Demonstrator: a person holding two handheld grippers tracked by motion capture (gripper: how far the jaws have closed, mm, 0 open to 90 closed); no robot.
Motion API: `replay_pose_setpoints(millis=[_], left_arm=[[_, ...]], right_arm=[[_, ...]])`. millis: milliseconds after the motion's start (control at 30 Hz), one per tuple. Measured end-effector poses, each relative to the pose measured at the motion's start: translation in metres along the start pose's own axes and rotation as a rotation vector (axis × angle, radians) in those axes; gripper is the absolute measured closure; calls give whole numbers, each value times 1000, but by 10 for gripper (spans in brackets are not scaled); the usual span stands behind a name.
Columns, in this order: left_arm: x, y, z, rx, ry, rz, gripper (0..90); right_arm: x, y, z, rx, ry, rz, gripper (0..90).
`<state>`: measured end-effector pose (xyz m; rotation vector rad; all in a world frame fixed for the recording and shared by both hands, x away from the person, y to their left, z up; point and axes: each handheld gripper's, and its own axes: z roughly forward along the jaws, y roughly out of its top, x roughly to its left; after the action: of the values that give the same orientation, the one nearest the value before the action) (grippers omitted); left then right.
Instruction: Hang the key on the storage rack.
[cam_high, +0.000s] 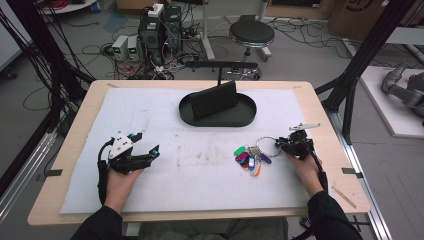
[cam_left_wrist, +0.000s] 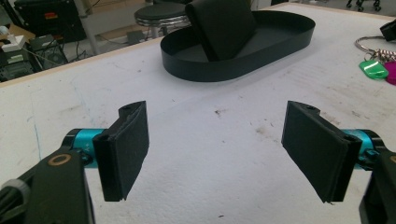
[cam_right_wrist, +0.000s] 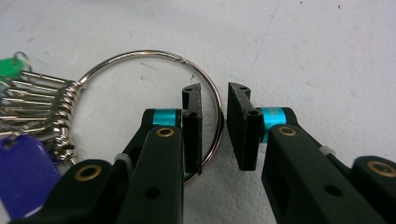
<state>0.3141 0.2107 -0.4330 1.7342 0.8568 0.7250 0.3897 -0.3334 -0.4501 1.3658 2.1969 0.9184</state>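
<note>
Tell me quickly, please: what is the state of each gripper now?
Left gripper: open, nothing between its pads.
Right gripper: open a little, astride the wire of the key ring, pads not pressing on it.

left tongs (cam_high: 150, 145): jaws wide apart, low over table | right tongs (cam_right_wrist: 214, 126): jaws narrowly parted, pointing down

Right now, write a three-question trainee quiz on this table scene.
1. True or false: the key ring passes between the right gripper's jaws, which stand slightly apart.
2. What stands upright in the black oval tray? A) a dark flat case B) a mug C) a bottle
3. Fill in: the left gripper has its jaws wide ____ with nothing between them.

Key: 1 true; 2 A; 3 open
</note>
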Motion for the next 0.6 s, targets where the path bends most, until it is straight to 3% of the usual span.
replay_pose_setpoints(millis=[100,133,367,400,600], left_arm=[[0,0,0,3,-1,1,233],[0,0,0,1,-3,0,233],[0,0,-1,-3,0,5,233],[0,0,-1,-2,-1,3,233],[0,0,-1,-6,1,0,233]], right_arm=[[4,0,1,2,-24,-28,816],[3,0,1,2,-18,-24,874],[-2,-1,0,-11,22,40,883],[-5,0,-4,-41,47,75,883],[-11,0,-16,-128,126,145,883]])
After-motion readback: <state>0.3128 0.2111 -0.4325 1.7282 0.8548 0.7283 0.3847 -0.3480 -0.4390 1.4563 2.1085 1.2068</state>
